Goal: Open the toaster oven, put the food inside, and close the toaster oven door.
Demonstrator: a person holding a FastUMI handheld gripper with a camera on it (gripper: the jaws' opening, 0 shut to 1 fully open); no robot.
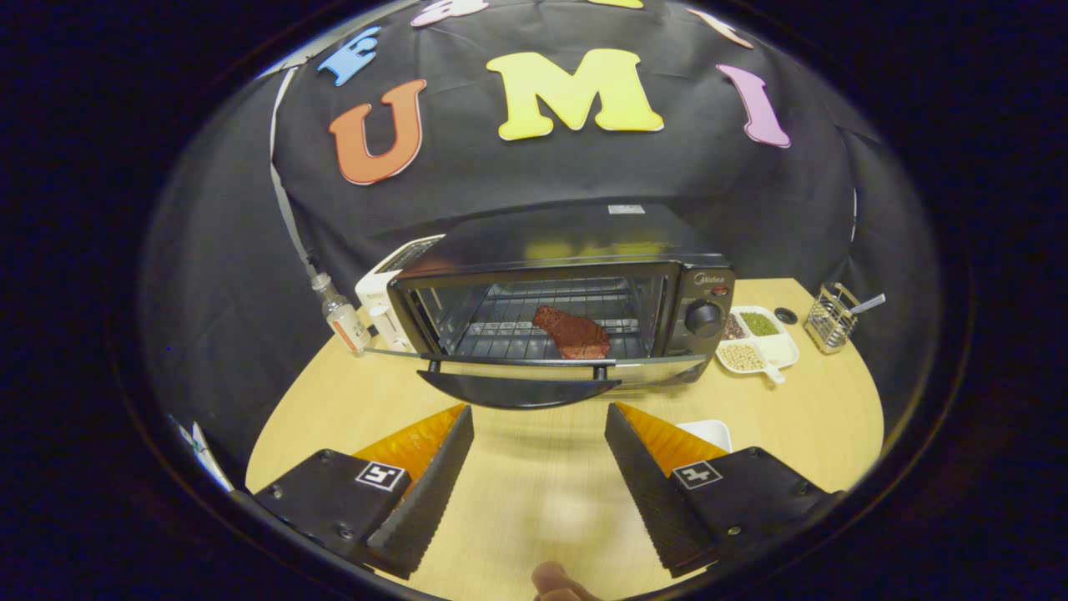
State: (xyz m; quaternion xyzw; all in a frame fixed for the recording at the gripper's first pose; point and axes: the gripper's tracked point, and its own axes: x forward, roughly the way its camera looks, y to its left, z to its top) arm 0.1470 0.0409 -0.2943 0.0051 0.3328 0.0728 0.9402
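Observation:
A black toaster oven [567, 292] stands on the round wooden table [534, 492], beyond my fingers. Its glass door [534, 371] hangs down open, the handle facing me just ahead of the fingertips. A reddish-brown piece of food [573, 332] lies on the wire rack inside. My gripper [539, 417] is open, with nothing between its fingers, a short way in front of the door handle.
A white divided dish [755, 342] with beans and grains sits right of the oven, a wire holder [828, 320] farther right. A small bottle [340, 314] and a white appliance [380, 300] stand left of the oven. A white plate [709, 431] peeks behind my right finger.

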